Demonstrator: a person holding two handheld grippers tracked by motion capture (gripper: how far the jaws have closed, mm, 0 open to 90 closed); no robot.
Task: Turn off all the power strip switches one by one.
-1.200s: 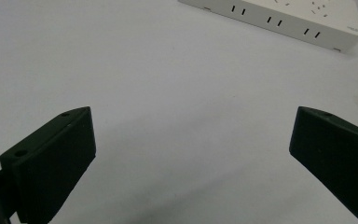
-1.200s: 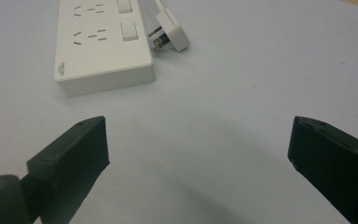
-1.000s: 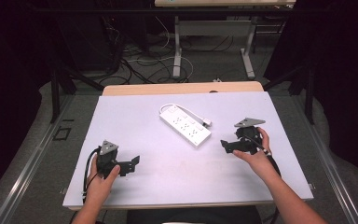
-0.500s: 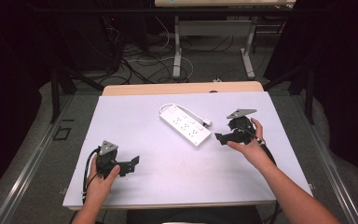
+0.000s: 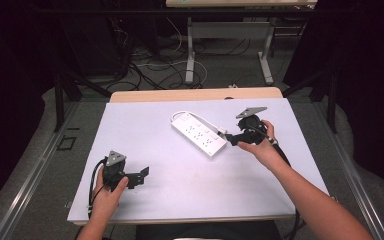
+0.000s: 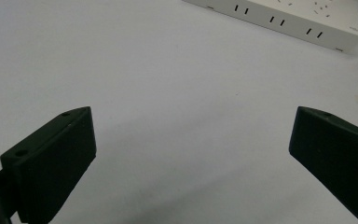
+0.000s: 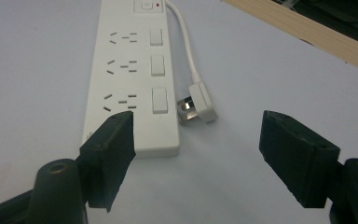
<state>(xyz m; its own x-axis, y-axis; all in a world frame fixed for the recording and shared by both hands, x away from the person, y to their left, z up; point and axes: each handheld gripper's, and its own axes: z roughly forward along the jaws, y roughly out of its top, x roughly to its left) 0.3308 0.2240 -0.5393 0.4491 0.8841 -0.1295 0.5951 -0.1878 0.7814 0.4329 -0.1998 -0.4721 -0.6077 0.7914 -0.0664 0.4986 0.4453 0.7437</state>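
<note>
A white power strip (image 5: 199, 134) lies at an angle in the middle of the white table (image 5: 180, 205). Its short cable loops round to a white plug (image 7: 200, 103) lying beside its near end. My right gripper (image 5: 232, 139) hovers at that end, held by a hand. Its jaws have just been closing but stand apart; in the right gripper view (image 7: 198, 123) the plug lies on the table ahead of the gap, untouched. My left gripper (image 5: 141, 176) rests near the front left, open and holding nothing. The left gripper view (image 6: 191, 126) has the power strip (image 6: 284, 18) far off.
A wooden strip (image 5: 195, 94) runs along the table's far edge. Behind it, on the floor, are tangled cables (image 5: 150, 65) and the legs of another desk (image 5: 191, 55). Bare table lies between the two grippers.
The right hand has moved left and a little up, from the table's right side to the power strip's near end, and its jaws stand narrower. The left hand has not moved.
</note>
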